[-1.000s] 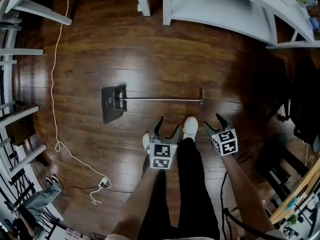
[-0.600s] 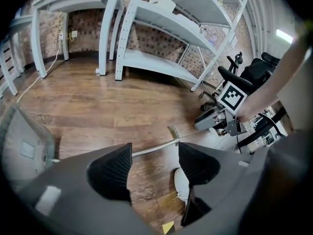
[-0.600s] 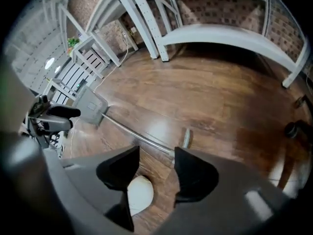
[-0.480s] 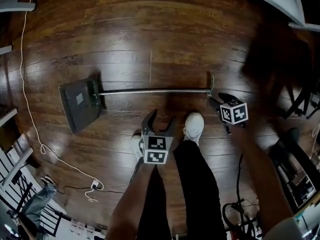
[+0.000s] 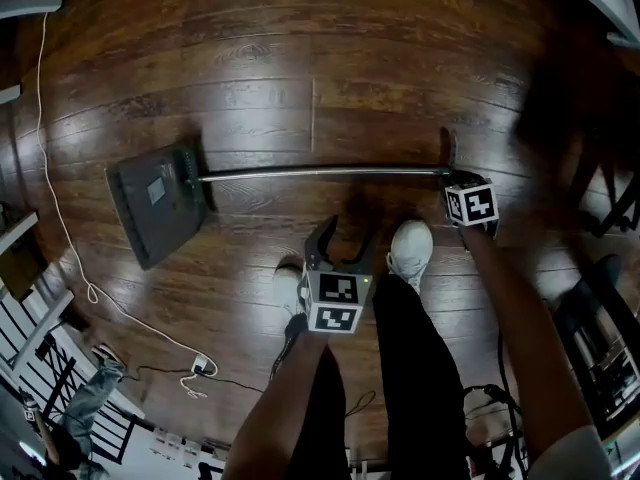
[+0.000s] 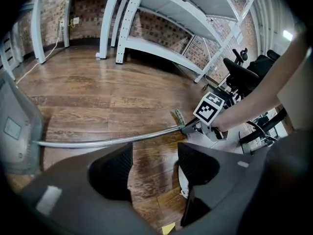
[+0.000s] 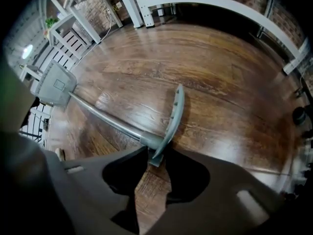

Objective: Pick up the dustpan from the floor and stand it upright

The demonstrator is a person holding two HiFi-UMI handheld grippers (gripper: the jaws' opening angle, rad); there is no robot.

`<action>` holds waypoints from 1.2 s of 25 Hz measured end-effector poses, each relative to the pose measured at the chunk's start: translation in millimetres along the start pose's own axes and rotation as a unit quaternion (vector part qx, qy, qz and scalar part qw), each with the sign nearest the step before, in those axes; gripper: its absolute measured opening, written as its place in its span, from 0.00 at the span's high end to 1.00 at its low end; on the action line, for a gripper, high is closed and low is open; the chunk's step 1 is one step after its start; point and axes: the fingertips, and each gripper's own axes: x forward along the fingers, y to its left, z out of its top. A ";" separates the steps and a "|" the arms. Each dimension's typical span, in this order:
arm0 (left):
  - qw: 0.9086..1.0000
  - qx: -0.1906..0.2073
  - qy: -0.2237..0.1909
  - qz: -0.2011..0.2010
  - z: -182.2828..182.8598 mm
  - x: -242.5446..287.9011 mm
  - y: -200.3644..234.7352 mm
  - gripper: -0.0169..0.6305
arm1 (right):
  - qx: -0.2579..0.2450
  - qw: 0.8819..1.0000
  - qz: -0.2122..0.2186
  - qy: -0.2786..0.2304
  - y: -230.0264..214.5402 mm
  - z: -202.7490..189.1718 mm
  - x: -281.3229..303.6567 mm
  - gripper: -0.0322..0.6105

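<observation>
Two grippers are in play, and only one has work. Our right gripper [image 5: 452,174] has come up from just short of the dustpan's [image 5: 155,200] grip [image 7: 174,112] half a second ago and now has its jaws closed on the grip's lower tip. The dustpan still lies flat on the wooden floor [image 5: 300,68], its pan to our left. Its metal handle [image 5: 320,172] runs rightward to the grip, just beyond our white shoe [image 5: 411,253]. Our left gripper [image 5: 342,236] hangs near that shoe as before, on our side of the handle. Its jaws stand apart with only floorboards between them.
</observation>
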 end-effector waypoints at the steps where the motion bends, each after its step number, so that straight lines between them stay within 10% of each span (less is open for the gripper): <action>1: 1.000 -0.003 -0.001 0.000 3.2 1.0 0.2 0.50 | -0.005 1.000 0.000 0.004 -0.8 0.9 0.5 0.78; 14: 1.000 0.021 -0.010 -0.017 81.3 -93.8 -34.5 0.51 | 0.039 0.999 -0.027 0.000 24.3 22.6 -154.3 0.81; 30: 0.993 0.031 -0.115 0.015 203.6 -322.1 -32.5 0.53 | -0.004 0.970 -0.243 0.027 -32.5 40.5 -466.9 0.81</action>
